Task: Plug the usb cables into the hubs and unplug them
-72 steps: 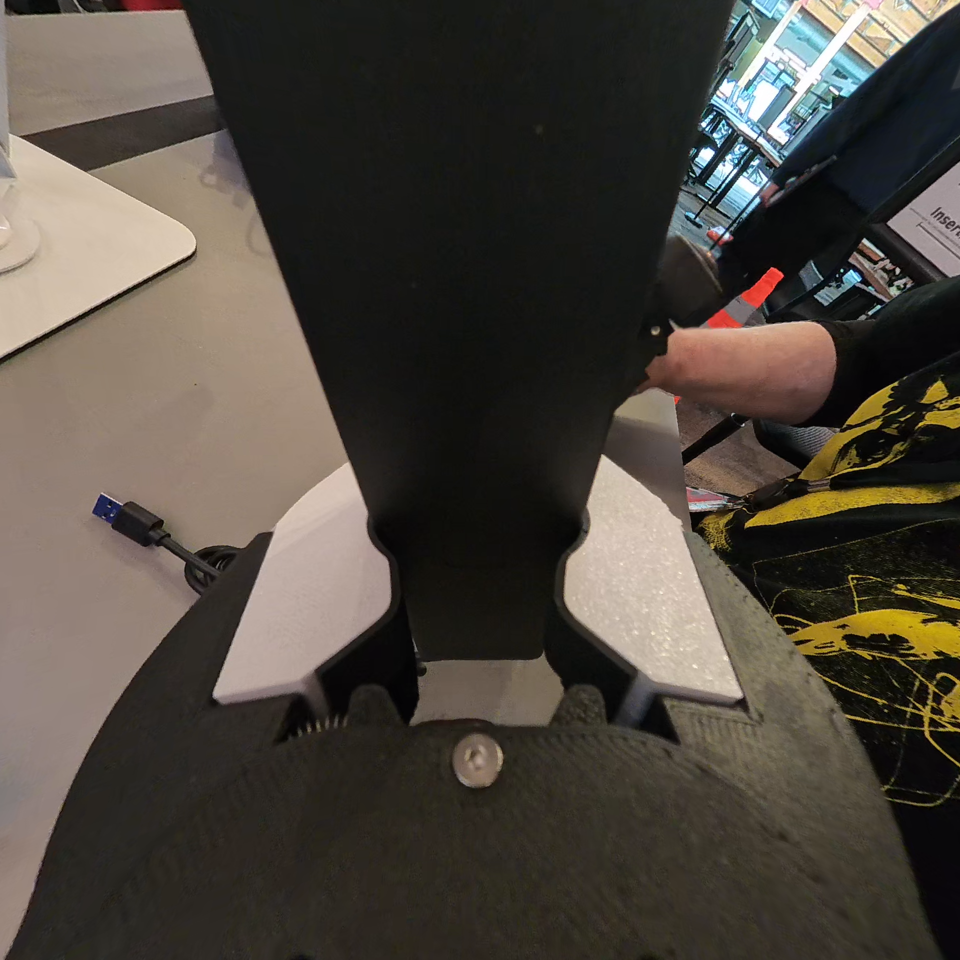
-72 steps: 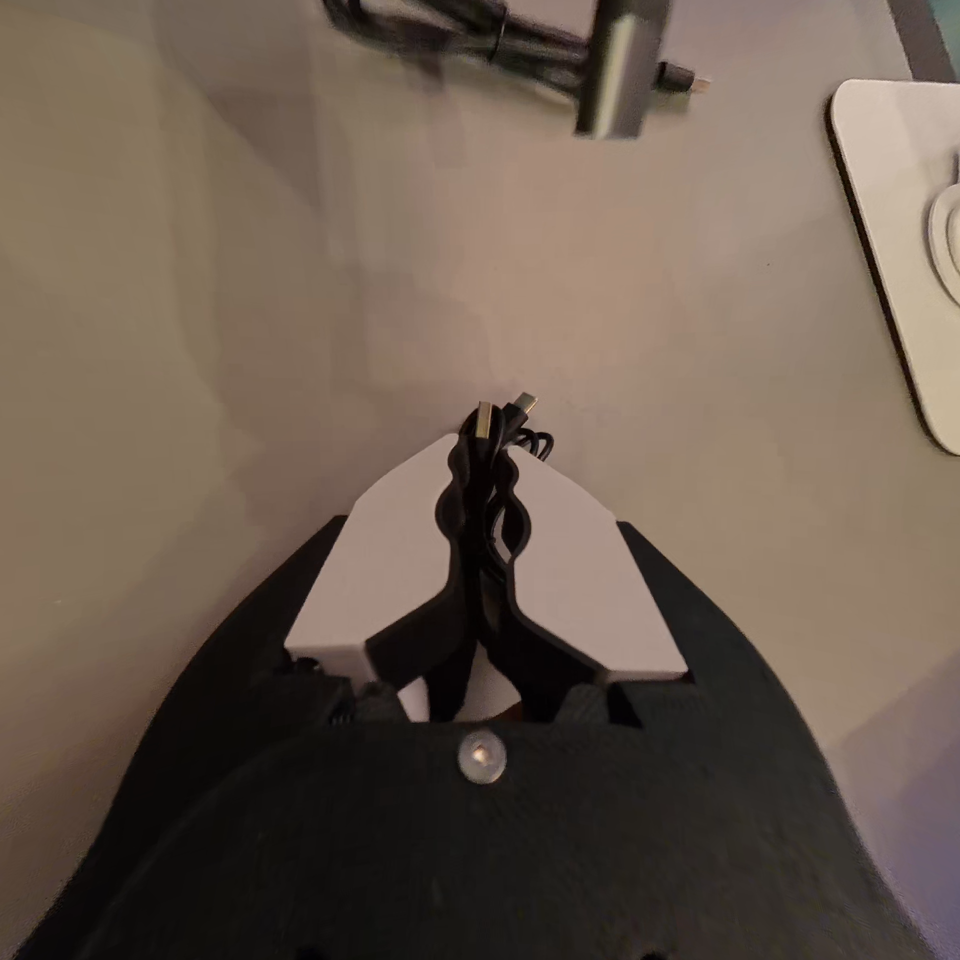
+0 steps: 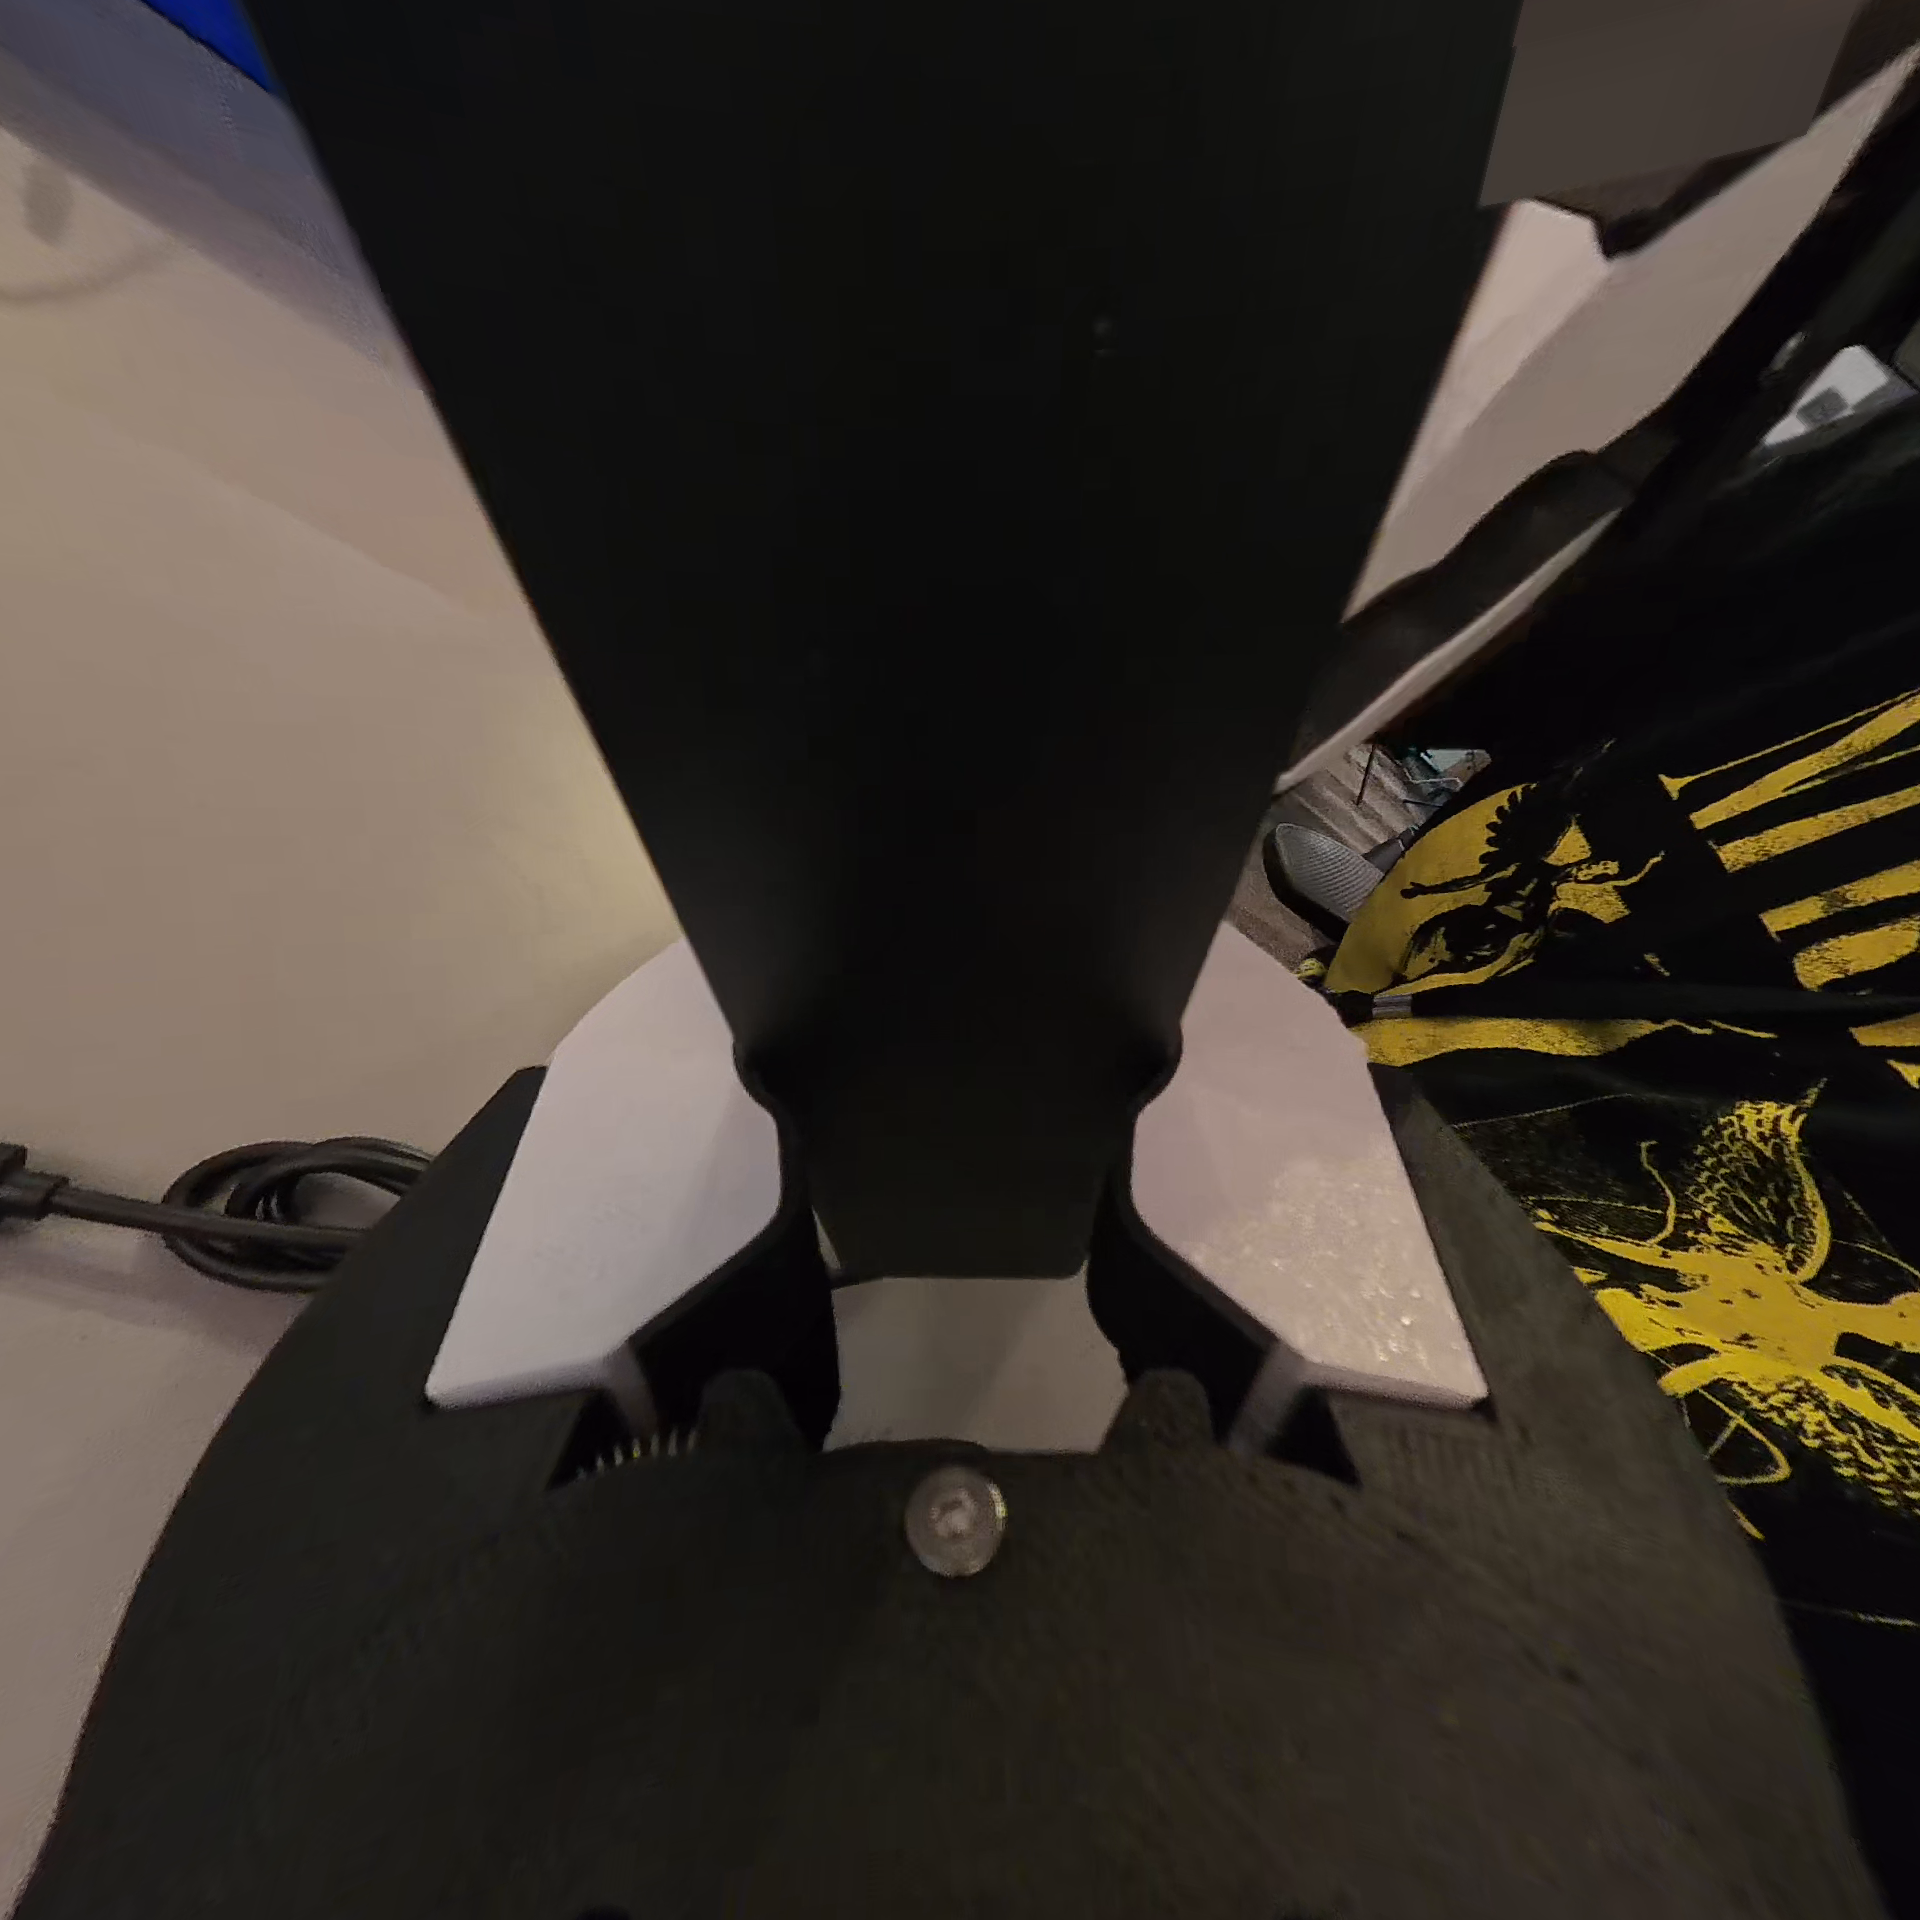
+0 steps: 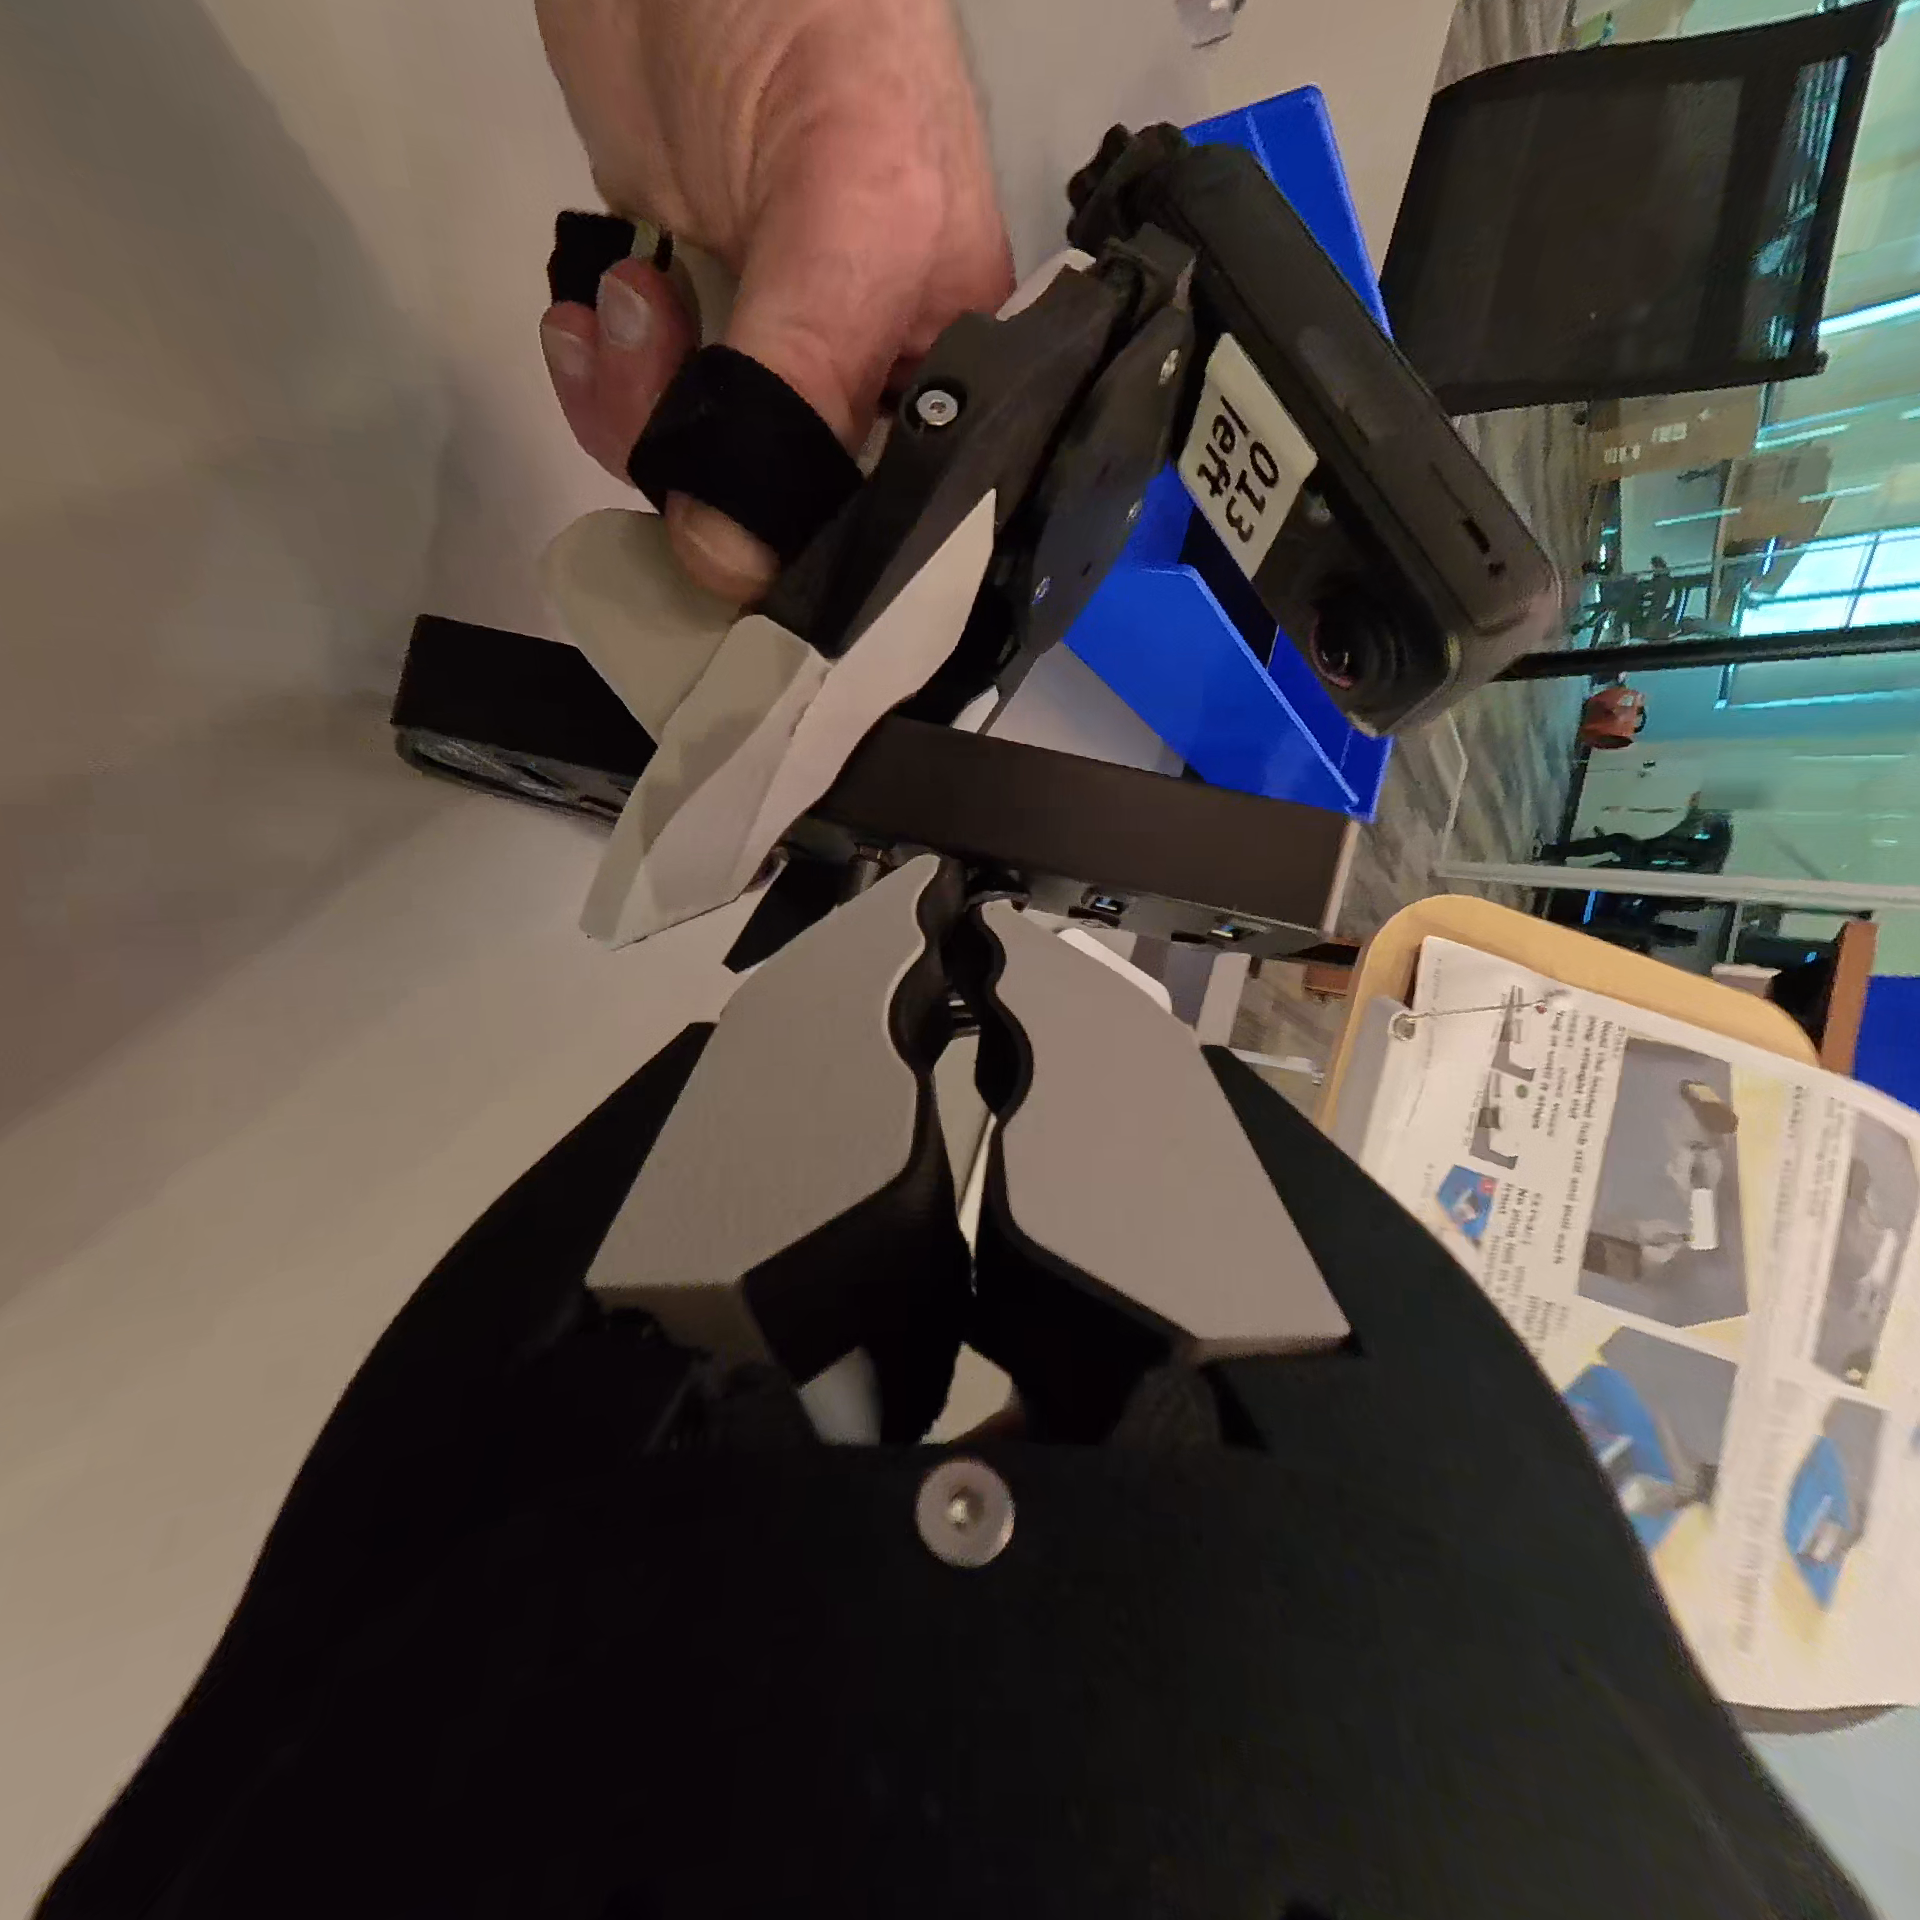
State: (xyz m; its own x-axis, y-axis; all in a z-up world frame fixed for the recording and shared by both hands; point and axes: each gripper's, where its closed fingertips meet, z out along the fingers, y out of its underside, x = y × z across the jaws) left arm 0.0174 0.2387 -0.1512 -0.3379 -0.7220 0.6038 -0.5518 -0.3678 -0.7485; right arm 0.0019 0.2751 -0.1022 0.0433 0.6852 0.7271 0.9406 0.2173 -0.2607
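Hub (image 4: 1091,810), a black box, was clamped in the left gripper (image 4: 717,831), lifted off the tabletop (image 4: 260,935) with its port edge facing the right gripper (image 4: 961,935). In the left wrist view the hub (image 3: 883,520) filled the space between the white fingers (image 3: 644,1174) and blocked most of the frame; fingertips were hidden behind it, but the right wrist view showed them closed on the box. A hand (image 4: 790,208) with a black strap over one finger held the left unit.

Right gripper was narrow, its wavy black pads pinching a black usb cable (image 4: 961,971), with the plug end right at the hub's port edge. Couldn't tell if the plug was seated or just touching. Two blue-tongued ports (image 4: 1101,914) farther along that edge showed open.

A second black cable (image 3: 260,1216) lay coiled on the tabletop, left of the left gripper. A blue bin (image 4: 1247,665) sat behind the hub. A printed instruction sheet (image 4: 1662,1247) on a wooden tray (image 4: 1382,987) was off to the right.
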